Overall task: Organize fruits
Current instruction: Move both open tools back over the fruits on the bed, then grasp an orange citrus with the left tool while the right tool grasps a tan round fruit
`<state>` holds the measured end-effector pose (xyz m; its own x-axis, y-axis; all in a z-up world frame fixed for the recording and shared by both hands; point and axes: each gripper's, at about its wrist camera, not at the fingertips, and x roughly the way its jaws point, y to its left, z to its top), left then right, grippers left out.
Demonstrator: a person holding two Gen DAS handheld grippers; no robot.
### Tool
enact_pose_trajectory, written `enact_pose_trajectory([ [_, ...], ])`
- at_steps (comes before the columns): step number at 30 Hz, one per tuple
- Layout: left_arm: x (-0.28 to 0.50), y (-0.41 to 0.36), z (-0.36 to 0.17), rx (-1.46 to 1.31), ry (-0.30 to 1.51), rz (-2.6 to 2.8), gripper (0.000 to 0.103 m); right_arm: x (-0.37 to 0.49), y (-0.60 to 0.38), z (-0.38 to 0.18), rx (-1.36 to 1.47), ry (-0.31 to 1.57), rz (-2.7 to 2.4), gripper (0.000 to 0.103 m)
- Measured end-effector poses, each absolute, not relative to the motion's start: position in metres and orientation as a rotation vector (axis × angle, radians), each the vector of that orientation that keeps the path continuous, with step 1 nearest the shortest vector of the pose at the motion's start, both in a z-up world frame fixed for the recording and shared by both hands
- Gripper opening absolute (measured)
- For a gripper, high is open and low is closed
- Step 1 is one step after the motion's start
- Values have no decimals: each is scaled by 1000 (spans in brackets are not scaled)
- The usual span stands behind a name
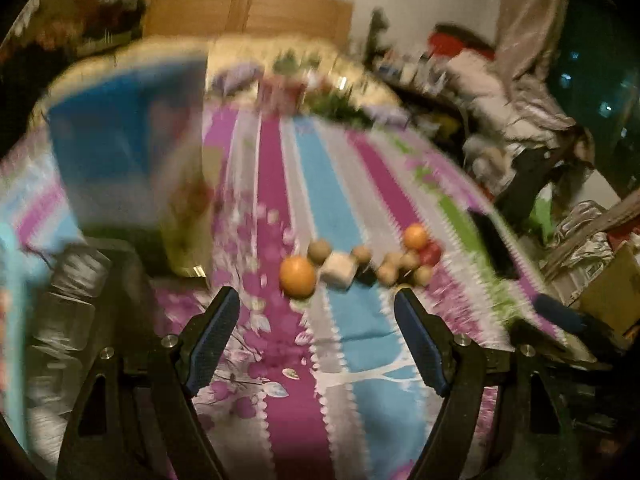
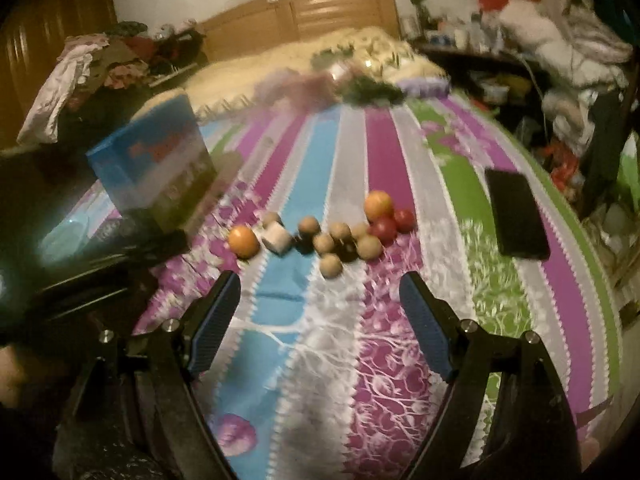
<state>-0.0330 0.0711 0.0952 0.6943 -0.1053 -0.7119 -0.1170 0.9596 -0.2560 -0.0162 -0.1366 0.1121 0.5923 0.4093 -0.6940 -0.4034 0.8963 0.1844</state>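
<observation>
Fruits lie in a loose row on the striped bedspread (image 2: pixel 352 152). An orange (image 1: pixel 297 276) (image 2: pixel 243 241) is at the left end, a second orange (image 1: pixel 416 237) (image 2: pixel 378 205) at the right. Two red tomatoes (image 2: pixel 384 229) (image 1: pixel 431 253) sit beside it. Several small brown round fruits (image 2: pixel 330 266) (image 1: pixel 387 273) lie between, with a white cube-like object (image 1: pixel 339 271) (image 2: pixel 277 239). My left gripper (image 1: pixel 316 300) is open and empty, just short of the fruits. My right gripper (image 2: pixel 320 284) is open and empty, just short of the brown fruits.
A blue box (image 2: pixel 154 160) (image 1: pixel 128 140) stands upright at the left. A black phone (image 2: pixel 516 214) lies on the right of the bedspread. A wooden headboard (image 2: pixel 304 12) and cluttered furniture are behind. The left wrist view is motion-blurred.
</observation>
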Motion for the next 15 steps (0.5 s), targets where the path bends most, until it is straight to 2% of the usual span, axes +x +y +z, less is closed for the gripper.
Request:
enact_pose_trajectory([
  [2,-16,74,71,-336,861,17,70,-11,-142,104,5,833,482,81],
  [7,6,69,34,-318,913,42,63,0,-153,87,9,875,486,80],
  [12,25,69,19,-297,911,73,63,15,-160,75,24,898,498,75],
  [15,32,71,17,-295,898,76,63,21,-156,67,30,930,523,65],
])
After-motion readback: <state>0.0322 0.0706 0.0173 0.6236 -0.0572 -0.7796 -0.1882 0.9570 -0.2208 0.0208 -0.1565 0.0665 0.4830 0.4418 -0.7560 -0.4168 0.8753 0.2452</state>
